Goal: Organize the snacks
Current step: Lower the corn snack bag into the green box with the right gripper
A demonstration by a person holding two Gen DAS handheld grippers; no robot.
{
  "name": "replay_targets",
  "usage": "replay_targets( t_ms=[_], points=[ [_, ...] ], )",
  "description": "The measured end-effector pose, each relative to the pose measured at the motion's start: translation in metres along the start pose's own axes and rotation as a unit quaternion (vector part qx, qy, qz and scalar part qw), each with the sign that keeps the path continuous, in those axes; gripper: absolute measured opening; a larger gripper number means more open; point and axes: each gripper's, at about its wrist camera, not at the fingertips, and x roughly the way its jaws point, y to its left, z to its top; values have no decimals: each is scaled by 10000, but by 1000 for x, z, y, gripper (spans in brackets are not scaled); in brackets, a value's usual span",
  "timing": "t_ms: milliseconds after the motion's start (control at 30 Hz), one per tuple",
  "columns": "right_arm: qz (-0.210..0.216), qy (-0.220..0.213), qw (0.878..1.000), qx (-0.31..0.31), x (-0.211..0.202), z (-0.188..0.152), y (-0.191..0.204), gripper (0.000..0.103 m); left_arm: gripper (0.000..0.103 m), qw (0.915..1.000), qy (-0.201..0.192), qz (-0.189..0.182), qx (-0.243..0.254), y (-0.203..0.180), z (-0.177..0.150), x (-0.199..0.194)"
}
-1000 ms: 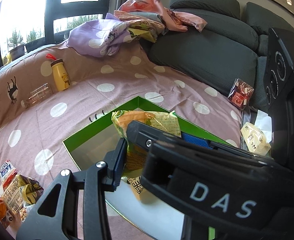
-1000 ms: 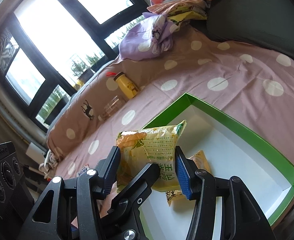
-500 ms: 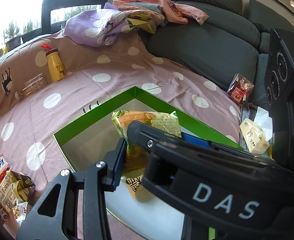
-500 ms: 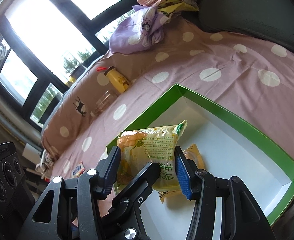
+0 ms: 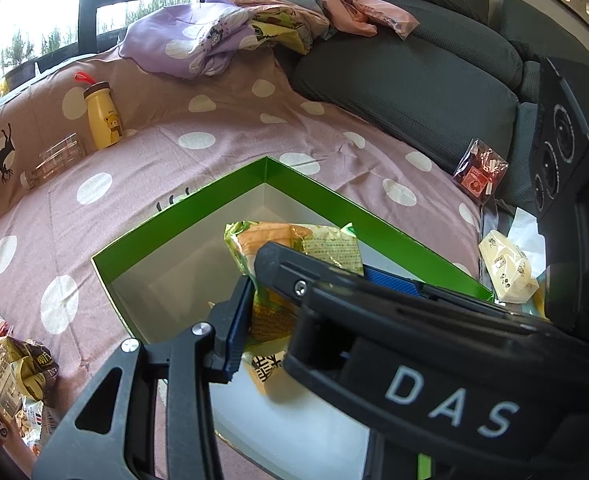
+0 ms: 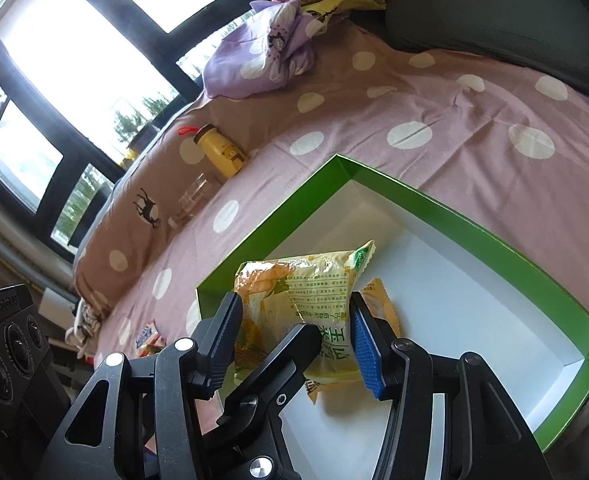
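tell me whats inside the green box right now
Inside the green box: the yellow snack bag gripped by the right gripper, and an orange packet lying beneath it. The bag hides most of that packet.

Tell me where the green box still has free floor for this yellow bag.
The white floor toward the far corner and along the right wall of the green box is bare. The near-left part is crowded: an orange packet lies under the held yellow bag.
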Motion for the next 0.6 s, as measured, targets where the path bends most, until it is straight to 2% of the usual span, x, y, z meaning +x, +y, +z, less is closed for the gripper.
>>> replay_targets(
  t_ms=[600],
  points=[
    [-68, 201, 9996, 167, 8, 0, -8, 56, 36, 9997, 238, -58, -21, 2, 0, 11]
  ],
)
